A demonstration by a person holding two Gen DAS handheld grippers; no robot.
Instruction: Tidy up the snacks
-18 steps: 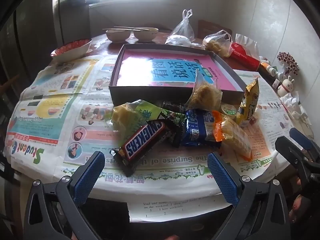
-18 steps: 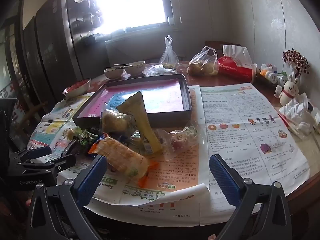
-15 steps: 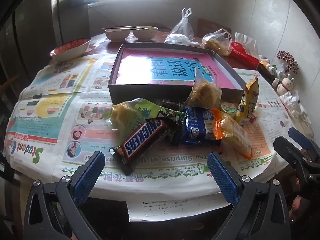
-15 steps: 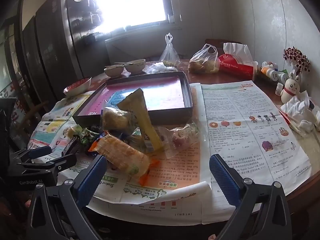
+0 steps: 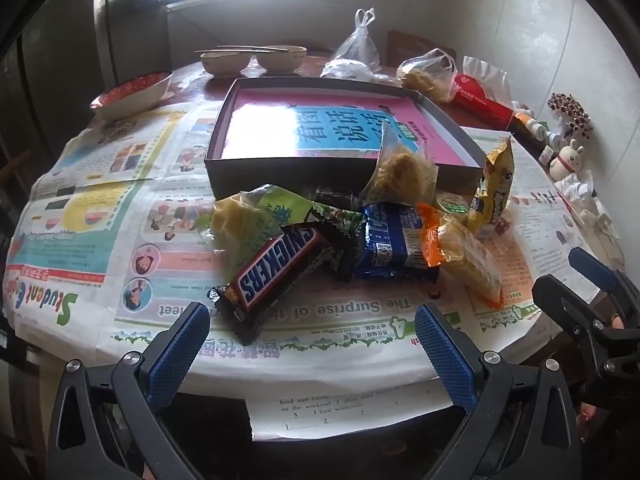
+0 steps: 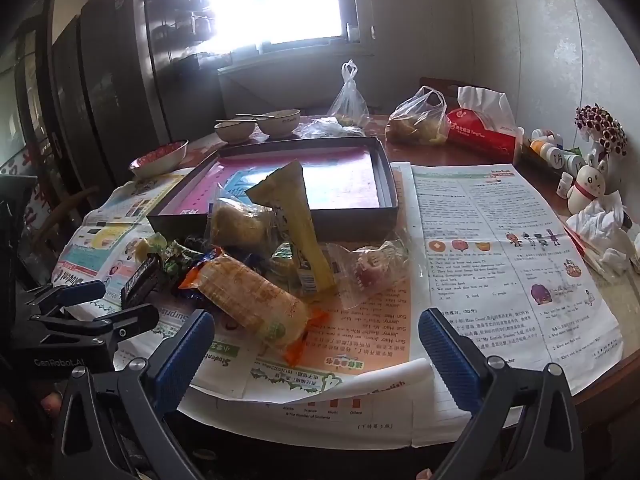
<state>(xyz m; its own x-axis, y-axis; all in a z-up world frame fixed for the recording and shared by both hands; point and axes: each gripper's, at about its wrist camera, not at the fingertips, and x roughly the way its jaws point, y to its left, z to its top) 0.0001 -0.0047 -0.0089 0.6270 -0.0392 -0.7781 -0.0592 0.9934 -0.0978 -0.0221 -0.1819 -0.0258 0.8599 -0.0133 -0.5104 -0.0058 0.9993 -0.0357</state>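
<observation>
Fingers of left gripper (image 5: 312,344) and right gripper (image 6: 316,350): spread wide, empty, near table edge; snack pile (image 5: 360,236) beyond, before shallow box (image 5: 460,136).

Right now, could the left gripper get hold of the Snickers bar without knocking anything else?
Probably yes. The left gripper has its jaws wide open, and the Snickers bar lies just ahead at the near edge of the snack pile, on top. Only newspaper lies between them. Its far end touches other wrappers, so they may shift.

table (image 6: 612,384): wood, round | newspapers (image 5: 100,216) cover it | shallow box (image 5: 320,172), bowls (image 5: 132,94) on top
</observation>
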